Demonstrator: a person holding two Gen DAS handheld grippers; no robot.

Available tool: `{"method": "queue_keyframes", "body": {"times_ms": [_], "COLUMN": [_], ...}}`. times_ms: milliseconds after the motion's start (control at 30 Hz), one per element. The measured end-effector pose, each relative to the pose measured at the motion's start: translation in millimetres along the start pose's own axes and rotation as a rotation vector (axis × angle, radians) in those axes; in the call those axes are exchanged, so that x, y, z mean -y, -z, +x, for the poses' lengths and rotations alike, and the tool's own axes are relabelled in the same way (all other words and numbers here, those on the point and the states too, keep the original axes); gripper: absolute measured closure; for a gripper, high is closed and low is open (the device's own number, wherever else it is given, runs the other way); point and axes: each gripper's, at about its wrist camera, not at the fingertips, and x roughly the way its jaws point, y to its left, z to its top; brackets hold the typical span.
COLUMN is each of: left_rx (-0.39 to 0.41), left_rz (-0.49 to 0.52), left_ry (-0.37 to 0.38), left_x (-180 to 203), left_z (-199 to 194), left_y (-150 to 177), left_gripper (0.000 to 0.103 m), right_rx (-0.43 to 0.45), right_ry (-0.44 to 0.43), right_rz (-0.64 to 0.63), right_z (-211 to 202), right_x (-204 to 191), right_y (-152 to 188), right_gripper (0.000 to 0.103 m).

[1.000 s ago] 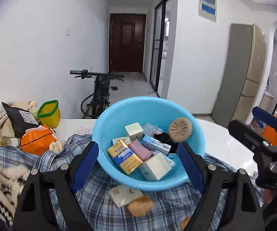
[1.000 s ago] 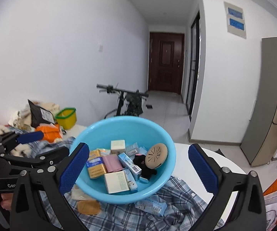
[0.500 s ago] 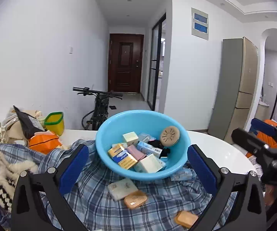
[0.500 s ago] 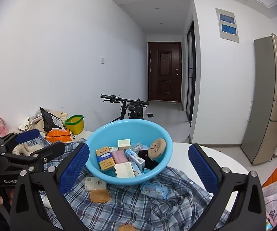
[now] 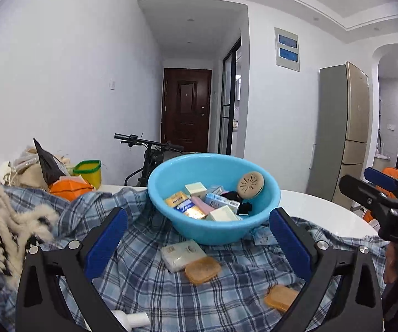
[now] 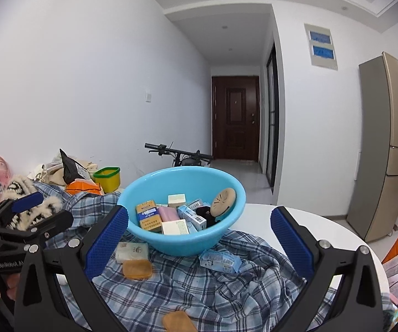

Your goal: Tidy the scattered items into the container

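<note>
Both grippers farther from basin (image 5: 212,227)

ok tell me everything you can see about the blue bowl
The blue bowl is a round, light blue basin with a smooth, slightly glossy plastic look and a rolled rim. It sits upright on the crumpled plaid shirt spread over the white table, seemingly tipped a little toward the camera. Inside lie small boxes, a pink bar, a black item and a tan round disc leaning against the far wall. A white soap packet and a light blue packet lie by its base. Neither gripper touches it.
</note>
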Motion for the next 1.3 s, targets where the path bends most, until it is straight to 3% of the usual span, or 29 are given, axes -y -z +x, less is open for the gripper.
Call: {"method": "queue_keyframes", "body": {"times_ms": [233, 467, 633, 767, 900, 1000, 1300], "left_rx": [-0.027, 0.025, -0.017, -0.031, -0.033, -0.03, -0.023], "left_rz": [0.013, -0.038, -0.035, -0.032, -0.023, 0.008, -0.015], "left_ry": [-0.012, -0.042, -0.075, -0.111, -0.087, -0.004, -0.082], "left_x": [-8.5, -16.4, -16.3, -16.3, -15.1, -8.9, -11.0], "left_z": [14.3, 15.4, 21.8, 23.7, 23.6, 22.4, 21.5], "left_y": [47.2, 71.5, 72.6, 74.2, 74.5, 74.8, 74.9], "left_gripper": [0.0, 0.0, 0.0, 0.0, 0.0, 0.0, 0.0], "right_rx": [-0.039, -0.057, -0.058, -0.051, -0.101, -0.108, -0.107], "right_ry": [0.014, 0.062, 0.078, 0.169, 0.108, 0.117, 0.125], "right_rz": [0.048, 0.059, 0.083, 0.019, 0.023, 0.041, 0.041], "right_z": [3.6, 10.9, 14.4, 15.9, 24.1, 24.8, 24.4], "right_x": [5.5, 7.4, 9.6, 6.9, 7.6, 11.3, 10.3], "right_y": [45.5, 67.8, 74.6, 82.8, 85.2, 86.3, 85.1], "right_gripper": [0.001, 0.001, 0.001, 0.0, 0.0, 0.0, 0.0]}}
